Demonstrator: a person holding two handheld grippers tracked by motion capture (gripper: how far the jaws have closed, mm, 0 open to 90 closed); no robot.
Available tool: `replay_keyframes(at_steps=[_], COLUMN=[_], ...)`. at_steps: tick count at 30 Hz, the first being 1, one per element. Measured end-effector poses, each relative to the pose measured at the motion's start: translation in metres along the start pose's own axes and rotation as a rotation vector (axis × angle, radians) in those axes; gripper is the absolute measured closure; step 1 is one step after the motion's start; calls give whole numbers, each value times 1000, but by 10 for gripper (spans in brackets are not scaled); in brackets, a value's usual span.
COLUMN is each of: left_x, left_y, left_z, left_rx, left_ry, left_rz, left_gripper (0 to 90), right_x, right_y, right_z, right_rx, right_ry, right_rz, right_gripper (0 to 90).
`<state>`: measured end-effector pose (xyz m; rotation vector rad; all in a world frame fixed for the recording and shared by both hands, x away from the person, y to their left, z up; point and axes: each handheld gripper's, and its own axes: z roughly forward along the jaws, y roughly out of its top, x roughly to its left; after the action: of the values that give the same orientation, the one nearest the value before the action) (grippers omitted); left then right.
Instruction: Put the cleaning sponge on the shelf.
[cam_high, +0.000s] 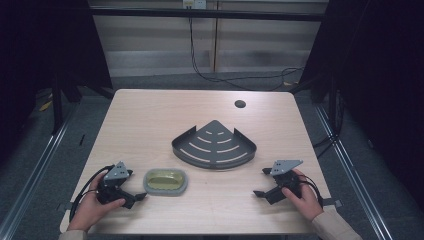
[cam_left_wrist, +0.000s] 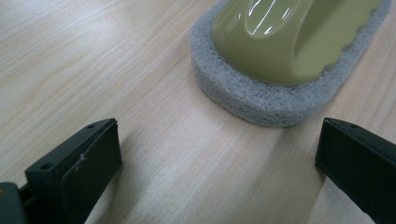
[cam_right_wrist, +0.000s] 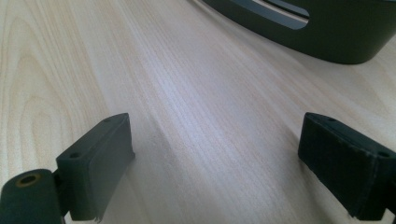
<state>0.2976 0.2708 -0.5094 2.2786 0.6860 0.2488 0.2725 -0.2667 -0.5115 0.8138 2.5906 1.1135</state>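
Two hand-held grippers resting low over a wooden table, jaws spread, nothing gripped.

High view: the left gripper (cam_high: 131, 189) is sitting at the near left of the table (cam_high: 150, 115), held by the left hand (cam_high: 90, 206), with its jaws pointing toward the scrubber (cam_high: 165, 181) just beside it. The right gripper (cam_high: 263, 182) is sitting at the near right, held by the right hand (cam_high: 305, 197), jaws pointing left. A dark corner rack (cam_high: 214, 145) is lying mid-table, between and beyond the two grippers.
Left gripper view: both jaws are standing wide apart over bare wood; the scrubber (cam_left_wrist: 285, 51), a green handle on a grey pad, is lying just ahead, not touching either jaw.
Right gripper view: both jaws are standing wide apart over bare wood; the rack (cam_right_wrist: 322, 28) wall is showing ahead at upper right, apart from the jaws.
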Motion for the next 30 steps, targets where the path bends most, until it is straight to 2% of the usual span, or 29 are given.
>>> replay_keyframes(at_steps=[4,6,8,10,12,13,14,16,18,19,21,22,24,30], left_x=[0,-1,-1,-3,-3,-3,-3,-3,-3,-3,-4,-4,-4,-9], left_y=[1,3,8,17,24,26,29,34,40,42,58,58,69,110], left_z=[1,1,1,0,-3,-4,-5,-8,-10,-11,-14,-14,-16,-12], left_rx=[1,16,58,129,170,195,236,279,303,315,396,396,416,481], left_ry=[2,4,7,8,-5,-8,-12,-17,-51,-54,-55,-55,-52,-68], left_rz=[0,-9,-15,-18,2,7,23,46,47,54,106,106,123,206], left_gripper=[0,0,0,19,115,200,204,206,249,269,269,272,277,303], right_x=[0,0,0,0,0,0,0,0,0,0,0,0,0,0], right_y=[0,0,0,0,0,0,0,0,0,0,0,0,0,0], right_z=[0,0,0,0,0,0,0,0,0,0,0,0,0,0], right_rx=[0,0,0,0,1,1,1,1,0,0,0,0,1,0], right_ry=[0,1,1,1,1,1,1,1,1,1,1,1,1,1], right_rz=[0,1,0,1,0,0,1,0,0,0,0,0,1,0], right_gripper=[96,96,96,96,96,96,96,96,96,96,96,96,96,96])
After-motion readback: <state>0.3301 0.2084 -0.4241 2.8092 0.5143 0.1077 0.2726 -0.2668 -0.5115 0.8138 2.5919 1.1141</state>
